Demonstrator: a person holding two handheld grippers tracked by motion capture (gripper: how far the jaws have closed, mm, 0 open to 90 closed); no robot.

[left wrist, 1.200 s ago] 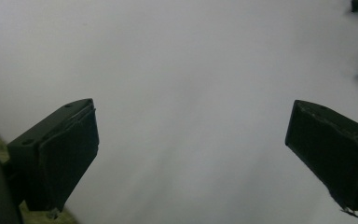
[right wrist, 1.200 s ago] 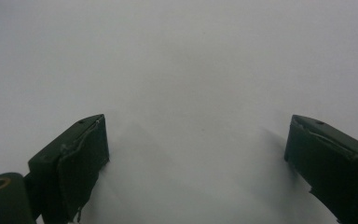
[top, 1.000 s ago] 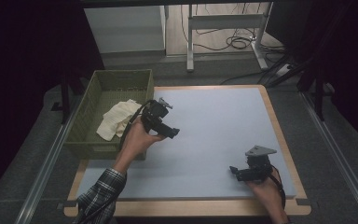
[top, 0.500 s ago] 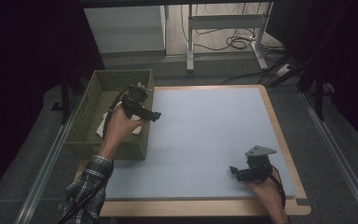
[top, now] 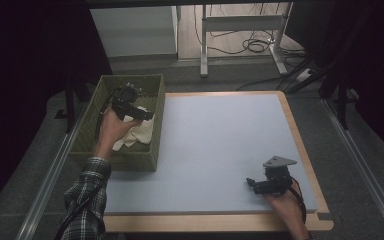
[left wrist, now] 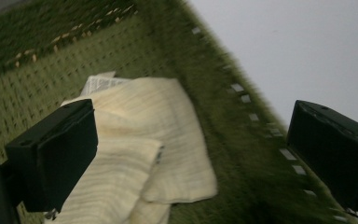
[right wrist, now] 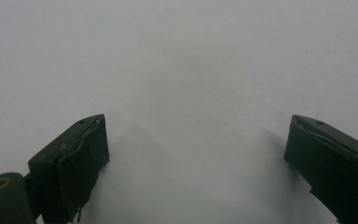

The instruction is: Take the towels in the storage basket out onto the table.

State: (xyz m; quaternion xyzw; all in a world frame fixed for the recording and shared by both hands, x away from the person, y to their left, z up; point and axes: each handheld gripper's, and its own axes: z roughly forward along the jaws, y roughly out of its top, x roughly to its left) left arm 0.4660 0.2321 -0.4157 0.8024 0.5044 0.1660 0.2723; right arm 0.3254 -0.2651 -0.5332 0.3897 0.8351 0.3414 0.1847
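A cream folded cloth (top: 136,134) lies inside the green woven basket (top: 130,161) at the table's left edge. My left gripper (top: 146,116) hovers over the basket above the cloth, jaws pointing right. In the left gripper view the left gripper (left wrist: 191,135) is open wide. The cloth (left wrist: 168,135) lies below between its jaws, and the basket wall (left wrist: 247,154) runs under the right jaw. My right gripper (top: 252,182) rests low at the front right of the blue-grey mat (top: 220,135). There the right gripper (right wrist: 196,144) is open, with only bare mat (right wrist: 182,60) between its jaws.
The mat sits in a wooden table frame (top: 300,145). A paper label (left wrist: 100,84) peeks from under the cloth's far edge. Beyond the table are a white cabinet (top: 132,30), a metal stand (top: 242,25) and floor cables (top: 260,45).
My left gripper has moved left and away from me, from above the mat's left edge to over the basket and cloth. The right gripper has stayed put.
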